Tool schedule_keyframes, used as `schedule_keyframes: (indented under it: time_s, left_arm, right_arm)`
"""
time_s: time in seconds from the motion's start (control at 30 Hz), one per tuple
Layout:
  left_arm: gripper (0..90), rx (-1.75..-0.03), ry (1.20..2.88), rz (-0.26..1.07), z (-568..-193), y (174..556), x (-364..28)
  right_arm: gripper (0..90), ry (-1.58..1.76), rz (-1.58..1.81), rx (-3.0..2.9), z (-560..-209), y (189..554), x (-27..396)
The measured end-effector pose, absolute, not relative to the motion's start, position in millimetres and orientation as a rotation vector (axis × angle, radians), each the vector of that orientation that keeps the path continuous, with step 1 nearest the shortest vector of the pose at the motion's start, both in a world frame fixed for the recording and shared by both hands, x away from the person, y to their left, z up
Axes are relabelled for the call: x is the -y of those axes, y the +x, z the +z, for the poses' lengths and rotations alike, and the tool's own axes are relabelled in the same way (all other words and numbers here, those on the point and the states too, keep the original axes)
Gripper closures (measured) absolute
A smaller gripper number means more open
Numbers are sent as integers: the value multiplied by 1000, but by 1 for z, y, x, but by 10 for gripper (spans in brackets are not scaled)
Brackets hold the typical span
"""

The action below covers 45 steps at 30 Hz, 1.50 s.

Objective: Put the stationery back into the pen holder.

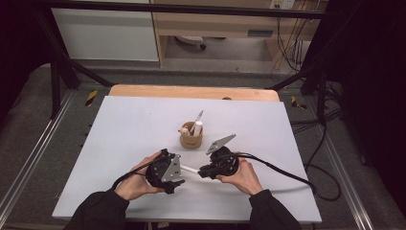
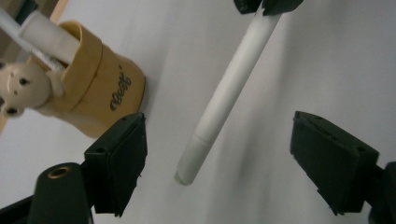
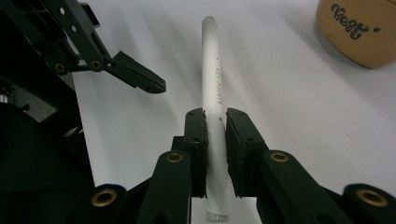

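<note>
right gripper (image 3: 215, 126): fingers clamp white pen (image 3: 212, 70) | left gripper (image 2: 217, 154): fingers wide (pen between, untouched)

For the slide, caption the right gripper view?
Right gripper clamps a white pen; left gripper's open jaw nearby.

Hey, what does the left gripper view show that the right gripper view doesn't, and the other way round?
The left gripper view shows the little bear figure on the holder's rim, white items standing inside it, and the left gripper with its jaws wide, the pen's free end between them untouched.

The right gripper view shows the right gripper clamped on the pen, plus the lettering printed along the barrel.

Both share the white pen, the tan holder and the white table surface.
</note>
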State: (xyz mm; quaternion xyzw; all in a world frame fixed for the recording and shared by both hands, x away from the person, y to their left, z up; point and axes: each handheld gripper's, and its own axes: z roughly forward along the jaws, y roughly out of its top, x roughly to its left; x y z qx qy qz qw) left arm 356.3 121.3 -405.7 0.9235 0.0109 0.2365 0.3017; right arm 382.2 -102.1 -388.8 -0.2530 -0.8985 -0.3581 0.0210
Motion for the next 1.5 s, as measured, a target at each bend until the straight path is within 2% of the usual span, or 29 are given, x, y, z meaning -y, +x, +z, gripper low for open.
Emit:
schedule_keyframes:
  time_s: [0.3,0.5,0.83,1.03,1.5]
  left_arm:
    - [358,148,2464,737,-405,354,-98]
    - [522,289,2444,806,-407,350,-87]
    - [685,381,2432,883,-411,347,-75]
    - [749,406,2427,910,-410,345,-75]
    - [776,443,2438,946,-412,342,-75]
  right_arm:
    - [793,-800,-1114,2775,-385,382,107]
    - [793,-792,-1116,2764,-382,381,109]
    - [793,-804,-1111,2762,-381,380,110]
    - [793,-814,-1115,2764,-380,381,111]
    - [791,-820,-1131,2765,-381,380,110]
